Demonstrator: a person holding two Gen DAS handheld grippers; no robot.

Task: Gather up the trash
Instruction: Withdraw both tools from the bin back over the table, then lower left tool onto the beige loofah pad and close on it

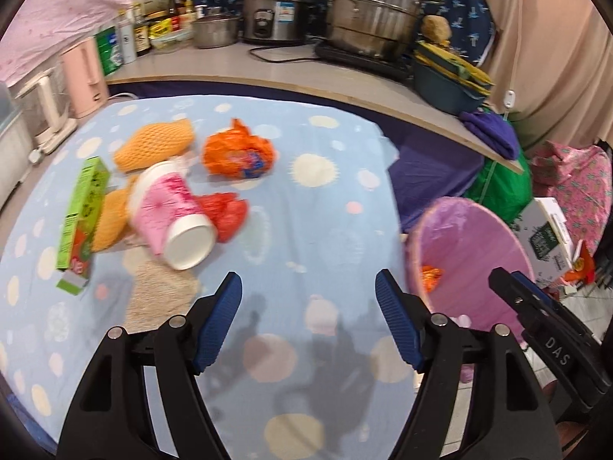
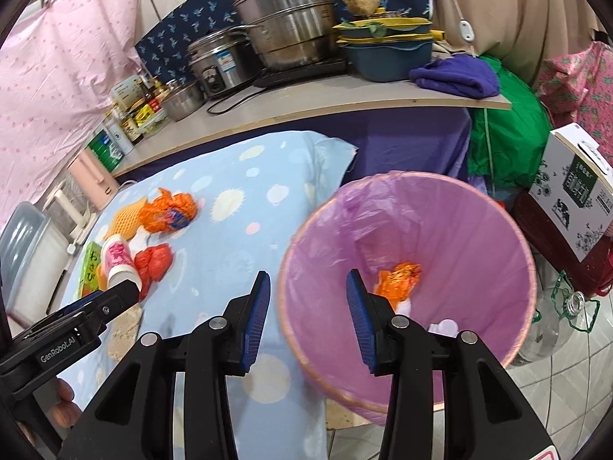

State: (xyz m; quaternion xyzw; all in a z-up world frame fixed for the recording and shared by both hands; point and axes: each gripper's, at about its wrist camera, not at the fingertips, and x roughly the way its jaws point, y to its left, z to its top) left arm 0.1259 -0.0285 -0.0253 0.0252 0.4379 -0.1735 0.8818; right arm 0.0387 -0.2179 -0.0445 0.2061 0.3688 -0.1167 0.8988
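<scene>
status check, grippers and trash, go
Left gripper open, empty. Right gripper open over bin. Orange wrapper binned; pink cup remains on table. Path unobstructed.

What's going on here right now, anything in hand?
Nothing is held. The left gripper hangs open over the blue dotted cloth, facing the pink cup and crumpled orange wrapper. The right gripper is open above the pink bin, where an orange wrapper piece already lies.

Black arms; ribbed blue fingers (image 1: pixel 226 318); silver screws
</scene>
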